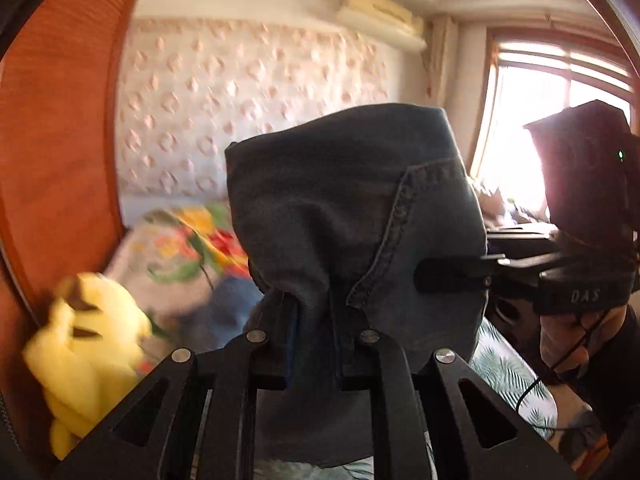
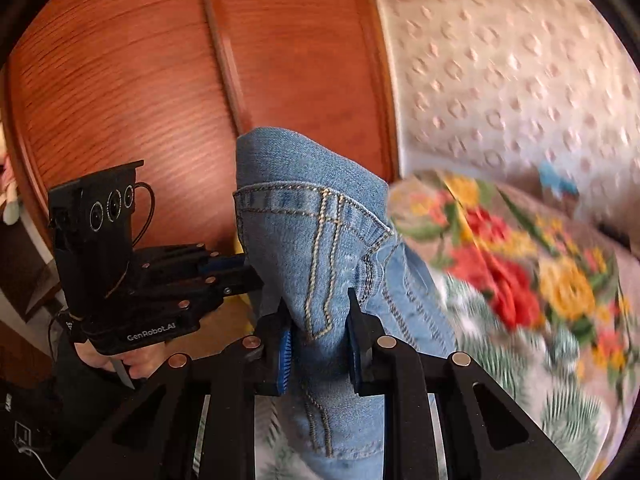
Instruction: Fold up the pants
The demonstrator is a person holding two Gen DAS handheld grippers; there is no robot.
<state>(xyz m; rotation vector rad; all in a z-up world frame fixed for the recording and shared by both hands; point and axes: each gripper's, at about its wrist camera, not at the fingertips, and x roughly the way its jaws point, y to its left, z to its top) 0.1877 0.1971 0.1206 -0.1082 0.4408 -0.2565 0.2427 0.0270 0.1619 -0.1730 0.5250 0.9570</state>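
The pants are blue jeans (image 1: 340,208), held up in the air by both grippers. My left gripper (image 1: 314,312) is shut on a bunched fold of the denim, whose shaded side rises in front of the camera. My right gripper (image 2: 320,320) is shut on the jeans (image 2: 316,248) near a stitched waistband and seam, its blue pads (image 2: 282,356) pressing the cloth. Each gripper shows in the other's view: the right gripper (image 1: 452,276) comes in from the right and touches the denim, the left gripper (image 2: 236,272) comes in from the left, held by a hand (image 2: 120,364).
A bed with a leaf-print sheet (image 2: 560,412) lies below. A floral quilt (image 2: 520,264) is piled on it, and a yellow plush toy (image 1: 84,360) sits at the left. A wooden wardrobe (image 2: 160,80) stands behind, a padded headboard wall (image 1: 240,100) beyond, a bright window (image 1: 532,120) at right.
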